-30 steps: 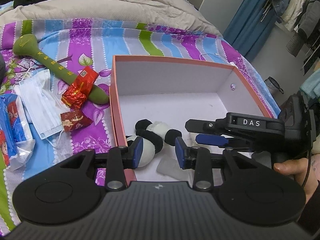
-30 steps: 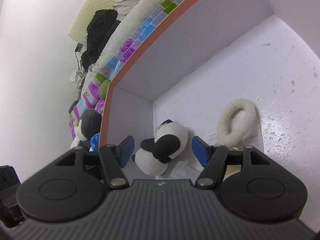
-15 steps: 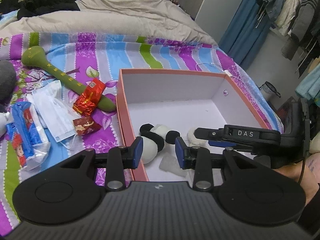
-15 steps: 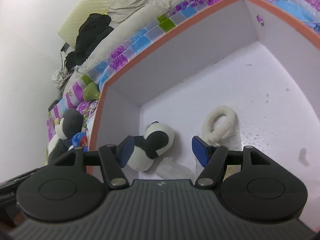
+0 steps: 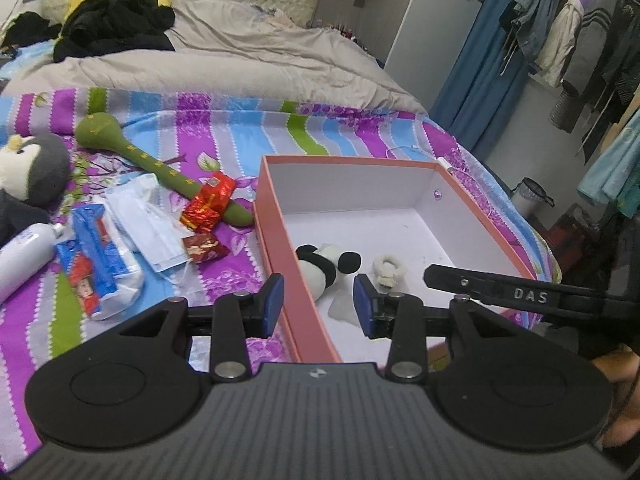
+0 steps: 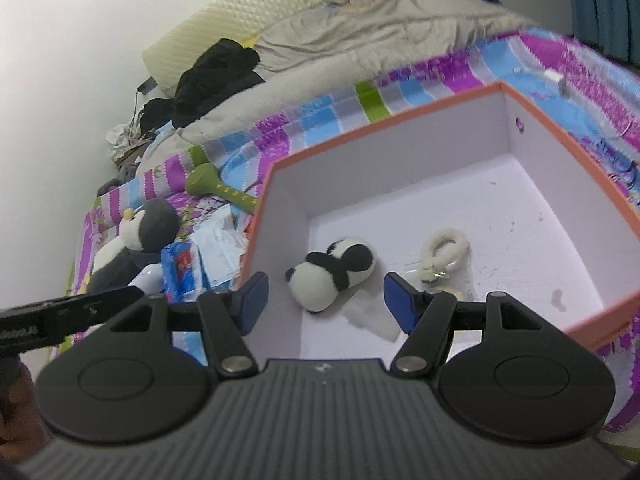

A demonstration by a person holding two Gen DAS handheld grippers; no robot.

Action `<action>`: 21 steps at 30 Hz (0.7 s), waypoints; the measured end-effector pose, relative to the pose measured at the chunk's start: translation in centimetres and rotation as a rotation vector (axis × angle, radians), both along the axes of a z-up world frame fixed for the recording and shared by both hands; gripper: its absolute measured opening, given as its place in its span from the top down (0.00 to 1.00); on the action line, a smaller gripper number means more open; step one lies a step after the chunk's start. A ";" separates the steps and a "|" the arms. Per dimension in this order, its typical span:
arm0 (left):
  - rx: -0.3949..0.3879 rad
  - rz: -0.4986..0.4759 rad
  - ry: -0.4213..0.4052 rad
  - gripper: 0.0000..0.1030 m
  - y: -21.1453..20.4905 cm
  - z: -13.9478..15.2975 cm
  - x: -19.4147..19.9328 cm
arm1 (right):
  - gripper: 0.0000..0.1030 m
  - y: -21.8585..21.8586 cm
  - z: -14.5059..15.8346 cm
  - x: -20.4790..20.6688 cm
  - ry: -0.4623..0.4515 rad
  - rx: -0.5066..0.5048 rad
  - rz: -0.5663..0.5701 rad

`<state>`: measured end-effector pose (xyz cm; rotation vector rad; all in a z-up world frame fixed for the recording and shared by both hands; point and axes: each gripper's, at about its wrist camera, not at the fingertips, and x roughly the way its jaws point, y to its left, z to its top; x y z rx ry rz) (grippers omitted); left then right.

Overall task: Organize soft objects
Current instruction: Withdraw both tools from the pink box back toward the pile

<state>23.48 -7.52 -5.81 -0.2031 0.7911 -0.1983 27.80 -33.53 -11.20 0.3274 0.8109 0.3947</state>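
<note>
Both grippers empty above the box

Our left gripper (image 5: 319, 304) is opening, our right gripper (image 6: 325, 301) wide; reaching for the penguin plush (image 5: 34, 168), we could snag the box (image 5: 276, 248) wall.

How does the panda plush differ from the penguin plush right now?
The panda plush lies inside the orange box; the penguin plush is outside it, on the striped bedspread. The panda is black and white, the penguin grey and white. The panda looks smaller. Neither is held.
</note>
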 end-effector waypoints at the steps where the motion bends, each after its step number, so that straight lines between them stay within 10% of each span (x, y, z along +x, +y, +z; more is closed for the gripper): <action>1: 0.002 0.002 -0.005 0.57 0.2 0.2 -0.7 | 0.35 0.3 0.5 -0.8 -0.013 -0.009 -0.001; 21: 0.018 0.109 -0.077 0.55 7.3 1.5 -15.6 | 0.35 7.8 4.1 -15.2 -0.205 -0.132 0.051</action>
